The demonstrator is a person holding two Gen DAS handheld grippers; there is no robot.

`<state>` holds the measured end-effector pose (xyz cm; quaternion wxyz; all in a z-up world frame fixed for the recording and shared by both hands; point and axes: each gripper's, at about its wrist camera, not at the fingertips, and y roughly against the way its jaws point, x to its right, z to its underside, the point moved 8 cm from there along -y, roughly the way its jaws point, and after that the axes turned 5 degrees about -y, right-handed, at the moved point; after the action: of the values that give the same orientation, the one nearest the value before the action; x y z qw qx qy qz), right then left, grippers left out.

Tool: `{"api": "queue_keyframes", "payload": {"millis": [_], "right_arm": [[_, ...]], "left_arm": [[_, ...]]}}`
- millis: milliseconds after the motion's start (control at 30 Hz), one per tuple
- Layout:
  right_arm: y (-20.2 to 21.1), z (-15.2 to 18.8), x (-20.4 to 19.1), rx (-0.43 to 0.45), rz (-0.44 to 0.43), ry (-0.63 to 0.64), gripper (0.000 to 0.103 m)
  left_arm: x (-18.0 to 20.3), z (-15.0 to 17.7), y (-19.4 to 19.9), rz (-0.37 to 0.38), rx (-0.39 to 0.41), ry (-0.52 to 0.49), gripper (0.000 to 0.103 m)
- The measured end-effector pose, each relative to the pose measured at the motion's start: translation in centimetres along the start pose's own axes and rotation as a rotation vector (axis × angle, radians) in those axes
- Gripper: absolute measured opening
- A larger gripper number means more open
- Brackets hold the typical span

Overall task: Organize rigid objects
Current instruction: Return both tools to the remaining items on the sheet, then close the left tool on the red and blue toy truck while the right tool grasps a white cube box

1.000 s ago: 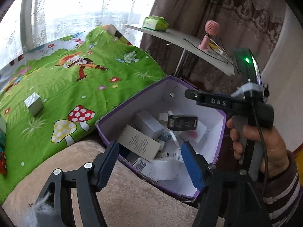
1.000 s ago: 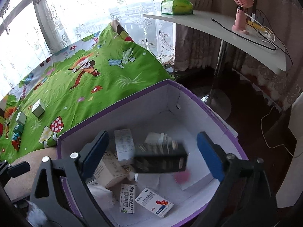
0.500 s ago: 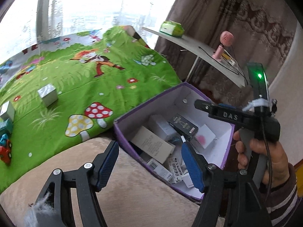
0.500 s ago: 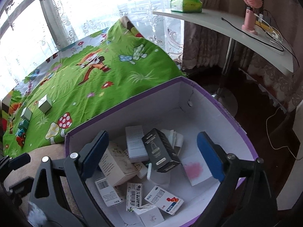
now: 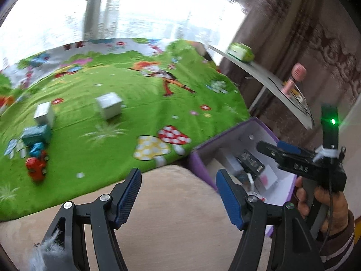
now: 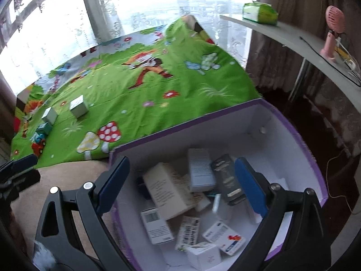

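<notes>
**Boxes left on the mat**

Both tongs, left (image 5: 178, 194) and right (image 6: 181, 184), gaped empty. The bin (image 6: 225, 115) held many packs; stray boxes (image 5: 109, 105) sat far left. A hasty reach might knock one off.

Daylight floods a lace-curtained window (image 6: 158, 6) beside brown drapes (image 6: 293, 6) and a curved grey shelf (image 6: 300, 43).
</notes>
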<state>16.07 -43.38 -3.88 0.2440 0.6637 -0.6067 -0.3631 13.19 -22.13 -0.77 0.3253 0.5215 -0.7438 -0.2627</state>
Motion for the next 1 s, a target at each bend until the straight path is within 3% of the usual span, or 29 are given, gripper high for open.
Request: {"api": "queue_keyframes", "payload": {"millis": [200,467,667,1000], "right_arm": [[-0.6,0.2,-2.4,-0.018,-0.020,0.048,0.095],[-1.3,0.7,-5.2,-0.041,-0.050,0.100,0.095],[-2.1,0.5,-7.5,-0.049,-0.071,0.141,0.095],[-3.7,-1.2,-13.5,-0.044,-0.121,0.237,0.095]], "left_arm": [[-6.7,0.3,2.0,-0.094,0.028,0.105,0.068],[-15.1,1.2,3.8,-0.216,0.035,0.199,0.053],[-18.3,1.3,3.3,-0.245,0.005,0.210,0.042],[-21.1,0.3,0.3,-0.290,-0.060,0.187,0.036]]}}
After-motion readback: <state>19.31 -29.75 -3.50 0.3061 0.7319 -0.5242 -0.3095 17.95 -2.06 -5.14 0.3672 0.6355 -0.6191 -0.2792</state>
